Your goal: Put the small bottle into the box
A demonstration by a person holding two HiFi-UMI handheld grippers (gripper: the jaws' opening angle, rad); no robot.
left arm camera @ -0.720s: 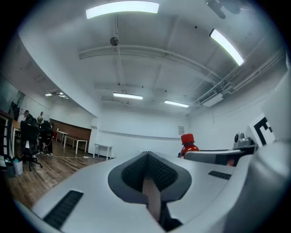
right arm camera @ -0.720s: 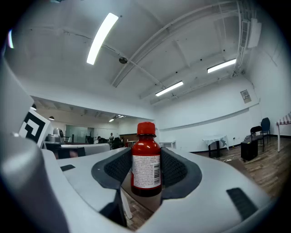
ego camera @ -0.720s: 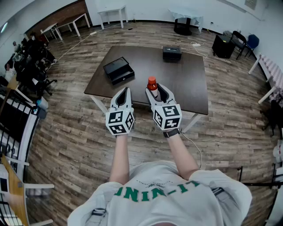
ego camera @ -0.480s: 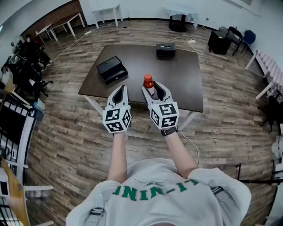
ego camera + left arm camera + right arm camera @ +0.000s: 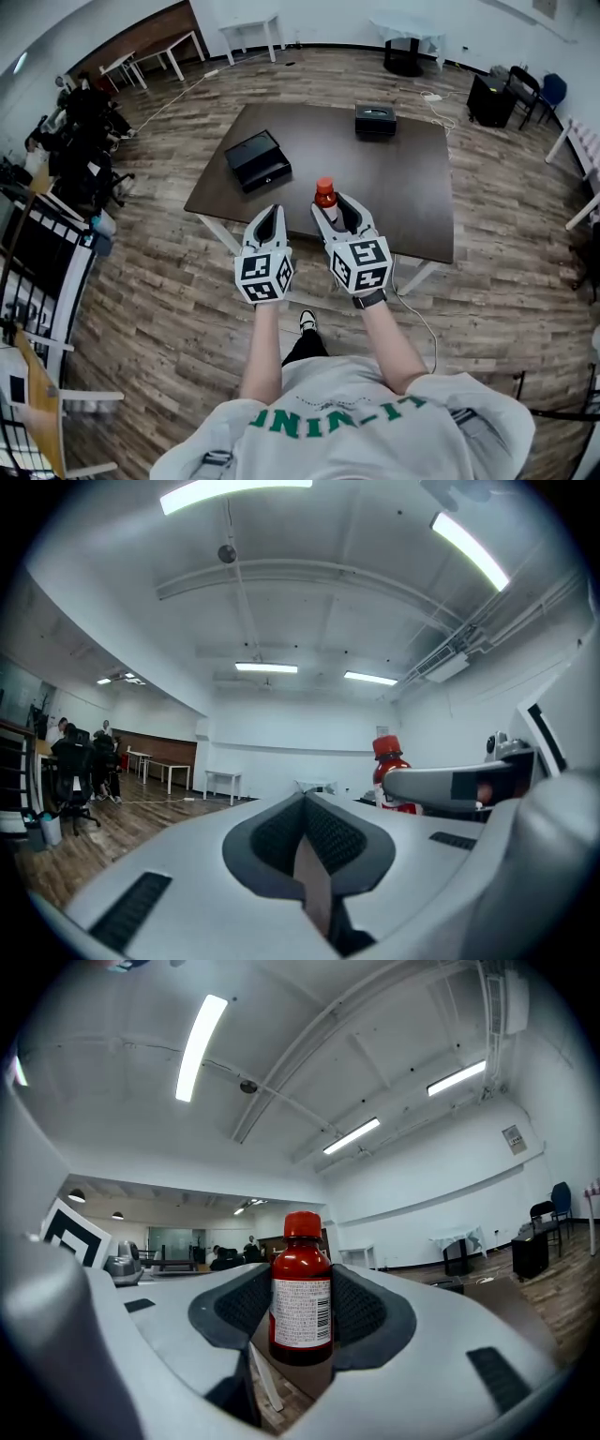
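- The small red bottle [image 5: 301,1307], with a red screw cap and a white printed label, is standing upright between the two jaws of the right gripper [image 5: 336,211].
- The right gripper's dark ribbed pads are pressing on the bottle's body from both sides. The jaws are standing wide apart around it, and the cap and neck are rising above them.
- The bottle is hanging clear of any surface, and in the head view it is sitting over the near edge of the dark brown desk [image 5: 403,192].
- The left gripper [image 5: 269,217] is hovering just beside the right one, on its left and at about the same height. Its jaws are closed tip to tip with nothing between them.
- The black rectangular box [image 5: 258,159] is lying on the left part of the desk. It is beyond the left gripper and well apart from the bottle.
- A smaller black box [image 5: 375,120] is resting near the desk's far edge.
- The person's bare forearms are reaching forward from a white T-shirt with green lettering, over a wood-plank floor [image 5: 159,281].
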